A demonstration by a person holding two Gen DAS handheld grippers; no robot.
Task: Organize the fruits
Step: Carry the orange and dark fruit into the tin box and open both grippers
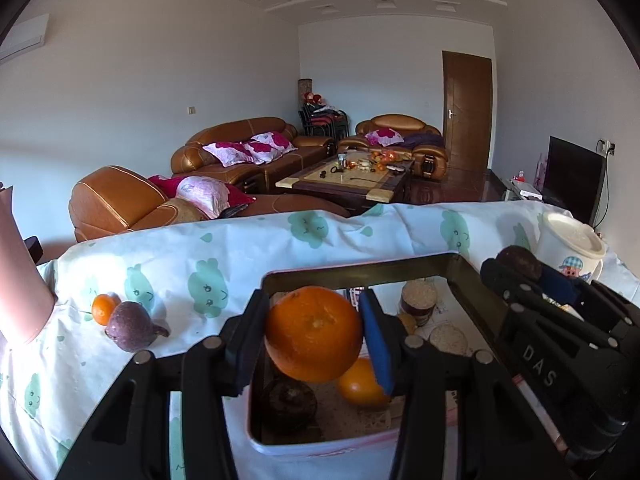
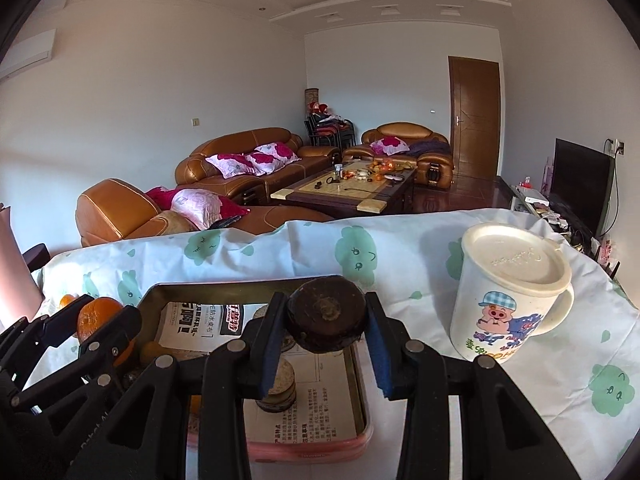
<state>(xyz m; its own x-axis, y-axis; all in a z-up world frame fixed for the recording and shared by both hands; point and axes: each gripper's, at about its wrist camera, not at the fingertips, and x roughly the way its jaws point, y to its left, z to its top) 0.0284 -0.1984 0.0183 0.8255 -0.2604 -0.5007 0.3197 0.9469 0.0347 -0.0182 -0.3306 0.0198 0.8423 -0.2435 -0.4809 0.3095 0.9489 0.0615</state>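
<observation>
My left gripper [image 1: 314,320] is shut on a large orange [image 1: 314,334] and holds it above the near end of a pink rectangular tin [image 1: 360,270]. In the tin lie a second orange [image 1: 360,388], a dark brown fruit [image 1: 290,404] and round crackers. My right gripper [image 2: 326,312] is shut on another dark brown round fruit [image 2: 326,314] over the tin's [image 2: 224,284] right half. Each gripper shows in the other's view: the right gripper [image 1: 524,272] and the left gripper [image 2: 100,316]. A small orange [image 1: 105,309] and a purple fruit [image 1: 134,326] lie on the cloth to the left.
A lidded cartoon mug [image 2: 512,292] stands on the printed tablecloth [image 2: 440,240] right of the tin. A pink object [image 1: 20,280] rises at the far left edge. Beyond the table are leather sofas [image 1: 240,148], a coffee table and a television.
</observation>
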